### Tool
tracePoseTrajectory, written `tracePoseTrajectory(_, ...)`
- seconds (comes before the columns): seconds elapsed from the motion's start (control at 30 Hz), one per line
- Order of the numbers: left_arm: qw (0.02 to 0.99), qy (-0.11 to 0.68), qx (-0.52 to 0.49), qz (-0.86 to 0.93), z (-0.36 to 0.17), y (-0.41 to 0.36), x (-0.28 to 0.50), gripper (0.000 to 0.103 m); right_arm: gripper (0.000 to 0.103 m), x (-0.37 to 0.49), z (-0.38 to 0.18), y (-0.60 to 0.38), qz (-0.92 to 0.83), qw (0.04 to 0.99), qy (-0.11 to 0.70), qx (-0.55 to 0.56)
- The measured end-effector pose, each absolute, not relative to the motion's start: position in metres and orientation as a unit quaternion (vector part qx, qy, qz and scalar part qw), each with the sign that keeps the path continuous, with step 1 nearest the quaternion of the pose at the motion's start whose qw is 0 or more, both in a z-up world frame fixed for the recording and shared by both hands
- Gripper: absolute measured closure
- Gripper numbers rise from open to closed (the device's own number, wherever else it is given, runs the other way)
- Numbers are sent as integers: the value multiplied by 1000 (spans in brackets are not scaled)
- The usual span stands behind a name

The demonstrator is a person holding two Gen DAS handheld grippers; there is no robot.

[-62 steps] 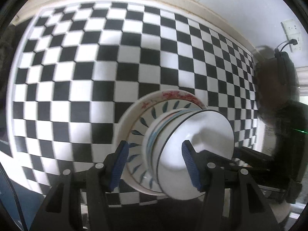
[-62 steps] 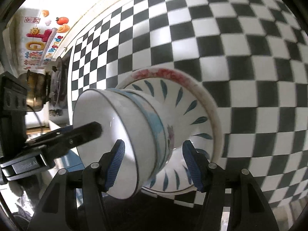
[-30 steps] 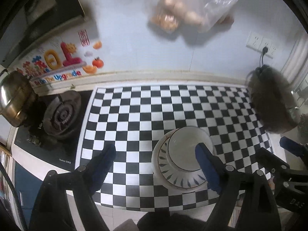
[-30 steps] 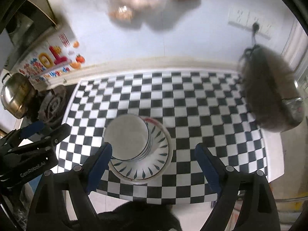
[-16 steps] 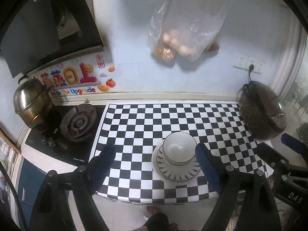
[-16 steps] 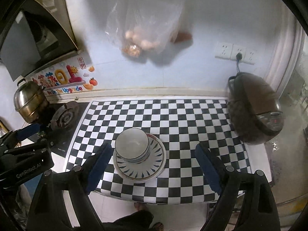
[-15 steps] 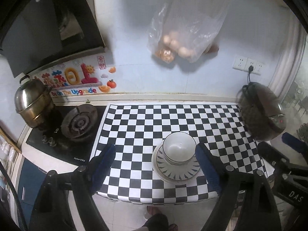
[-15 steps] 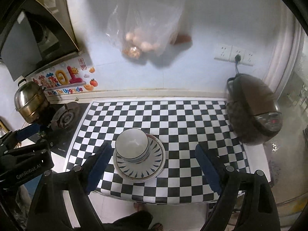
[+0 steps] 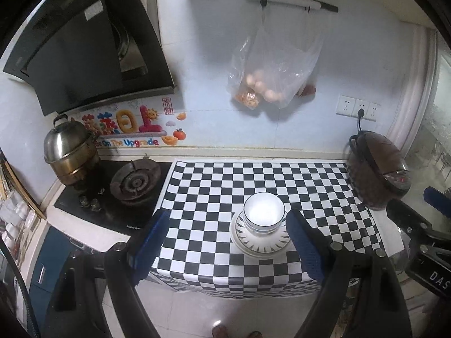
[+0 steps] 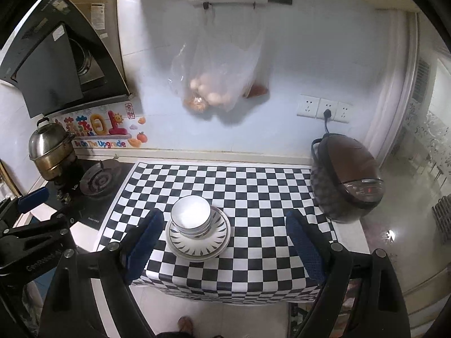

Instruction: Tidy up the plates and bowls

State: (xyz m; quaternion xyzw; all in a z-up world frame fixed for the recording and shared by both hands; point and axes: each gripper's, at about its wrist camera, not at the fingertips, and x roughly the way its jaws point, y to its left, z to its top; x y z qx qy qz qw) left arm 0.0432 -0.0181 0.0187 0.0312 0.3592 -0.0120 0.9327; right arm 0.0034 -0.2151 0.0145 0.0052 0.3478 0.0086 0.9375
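Note:
White bowls (image 9: 263, 213) are stacked on patterned plates (image 9: 260, 243) on the checkered counter (image 9: 253, 180). The same stack shows in the right wrist view, bowls (image 10: 191, 215) on plates (image 10: 200, 243). My left gripper (image 9: 228, 243) is open and empty, held well back from the counter and above the floor. My right gripper (image 10: 224, 243) is open and empty too, also pulled back. The right gripper also shows at the right edge of the left wrist view (image 9: 422, 225), and the left gripper at the left edge of the right wrist view (image 10: 33, 217).
A brown rice cooker (image 9: 377, 171) stands at the counter's right end. A gas hob (image 9: 135, 183) with a steel pot (image 9: 69, 152) is on the left under a range hood (image 9: 84, 53). A plastic bag of food (image 9: 270, 73) hangs on the wall.
Both grippers let go of the bowl and plate stack and pulled far back and up from the counter. In the last half second they have barely moved.

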Motion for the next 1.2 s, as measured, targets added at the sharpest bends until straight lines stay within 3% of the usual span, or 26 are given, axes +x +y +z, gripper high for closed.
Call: tracePoseTrajectory(1.2, 937, 346, 38, -27, 30, 2, 4, 19, 12, -45, 26, -193, -24, 940, 341, 9)
